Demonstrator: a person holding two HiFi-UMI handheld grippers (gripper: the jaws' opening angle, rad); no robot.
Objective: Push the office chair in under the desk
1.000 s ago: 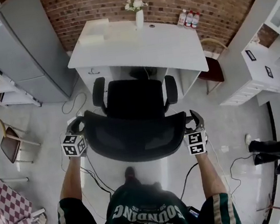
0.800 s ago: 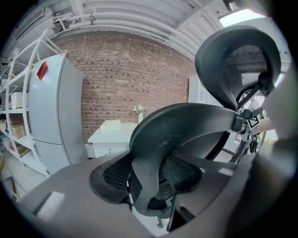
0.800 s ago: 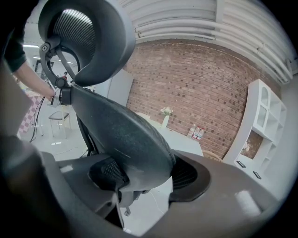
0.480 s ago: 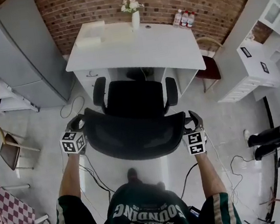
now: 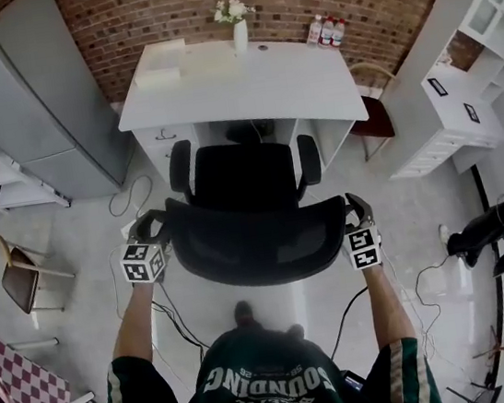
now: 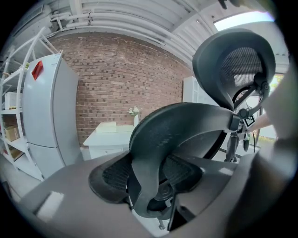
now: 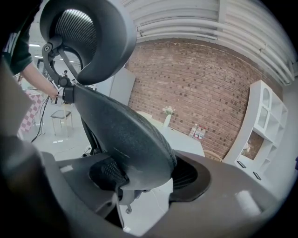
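Note:
A black mesh office chair stands in front of the white desk point(image 5: 235, 82), its seat point(image 5: 244, 176) partly under the desk's front edge. Its curved backrest point(image 5: 258, 242) faces me. My left gripper point(image 5: 153, 226) is shut on the backrest's left rim, which runs between the pads point(image 6: 146, 179); its jaws have just opened slightly wider around that rim. My right gripper point(image 5: 355, 209) is shut on the right rim, and the backrest point(image 7: 125, 135) fills the gap between its pads point(image 7: 144, 179). The headrest point(image 6: 237, 65) rises above.
A grey fridge point(image 5: 28, 97) stands left of the desk, a white shelf unit point(image 5: 460, 92) to the right. A vase point(image 5: 238, 32) and bottles point(image 5: 326, 30) sit at the desk's back. A wooden chair point(image 5: 376, 123), a small chair point(image 5: 20, 275), floor cables point(image 5: 171, 319) and a person's legs point(image 5: 488, 228) lie around.
Chair and both grippers keep nearly the same places; the head view has shifted slightly. The person's legs at the right edge have moved.

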